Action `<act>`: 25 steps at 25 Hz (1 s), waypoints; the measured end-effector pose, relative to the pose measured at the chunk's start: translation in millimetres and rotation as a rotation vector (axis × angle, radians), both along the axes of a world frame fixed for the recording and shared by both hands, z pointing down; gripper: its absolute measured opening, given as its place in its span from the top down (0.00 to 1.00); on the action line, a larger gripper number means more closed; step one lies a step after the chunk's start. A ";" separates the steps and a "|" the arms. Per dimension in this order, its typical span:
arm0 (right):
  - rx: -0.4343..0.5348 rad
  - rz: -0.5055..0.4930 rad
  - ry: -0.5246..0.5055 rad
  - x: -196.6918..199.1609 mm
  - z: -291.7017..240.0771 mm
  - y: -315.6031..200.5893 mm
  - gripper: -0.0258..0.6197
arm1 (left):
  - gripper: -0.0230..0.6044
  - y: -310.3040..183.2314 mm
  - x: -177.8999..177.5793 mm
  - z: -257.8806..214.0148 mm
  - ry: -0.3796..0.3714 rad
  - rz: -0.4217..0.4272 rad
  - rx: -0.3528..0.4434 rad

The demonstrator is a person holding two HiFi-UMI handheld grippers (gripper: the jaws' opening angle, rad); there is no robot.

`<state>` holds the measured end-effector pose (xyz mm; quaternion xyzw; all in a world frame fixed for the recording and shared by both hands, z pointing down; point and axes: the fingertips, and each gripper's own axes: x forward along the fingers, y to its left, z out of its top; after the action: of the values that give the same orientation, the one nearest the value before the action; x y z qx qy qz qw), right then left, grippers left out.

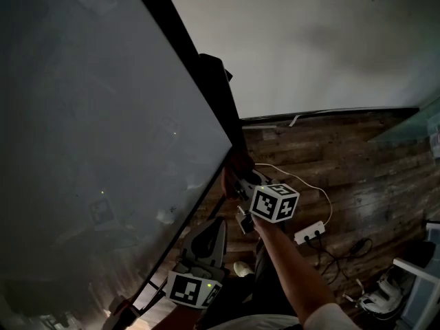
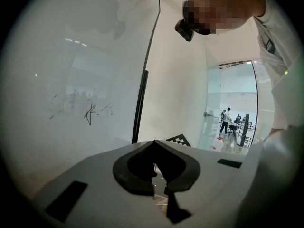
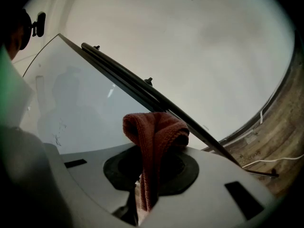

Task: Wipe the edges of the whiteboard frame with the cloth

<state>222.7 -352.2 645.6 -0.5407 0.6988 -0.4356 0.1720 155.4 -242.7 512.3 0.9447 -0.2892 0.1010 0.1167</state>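
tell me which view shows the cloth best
The right gripper view: the red cloth sits mid-picture, folded and pinched in the right gripper, beside the whiteboard's dark frame. The head view is dim and shows only a reddish patch by that gripper. The left gripper view shows none of it.

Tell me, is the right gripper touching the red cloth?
Touching. The right gripper view shows the right gripper shut on the red cloth, which sticks up from between its jaws.

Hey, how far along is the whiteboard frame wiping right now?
Done: the cloth is clamped in the right gripper. In hand: it sits at the black frame, along a side edge; contact is unclear. Remaining: the wiping itself; no cleaned stretch shows. The left gripper is shut, empty.
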 end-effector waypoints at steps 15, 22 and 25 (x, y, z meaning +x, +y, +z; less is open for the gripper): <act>0.033 -0.092 -0.086 -63.9 -7.0 27.2 0.87 | 0.95 23.9 -37.0 -22.0 0.031 -0.053 0.011; 0.020 -0.148 -0.038 -105.2 -8.6 50.7 0.87 | 0.95 48.3 -68.3 -30.6 0.030 -0.086 0.012; 0.014 -0.170 -0.025 -124.1 -10.6 60.0 0.87 | 0.95 57.9 -82.6 -35.2 0.026 -0.103 0.010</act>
<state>98.7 -292.3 635.0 -0.4726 0.7431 -0.4504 0.1470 72.8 -184.8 477.1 0.9303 -0.3367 0.0811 0.1208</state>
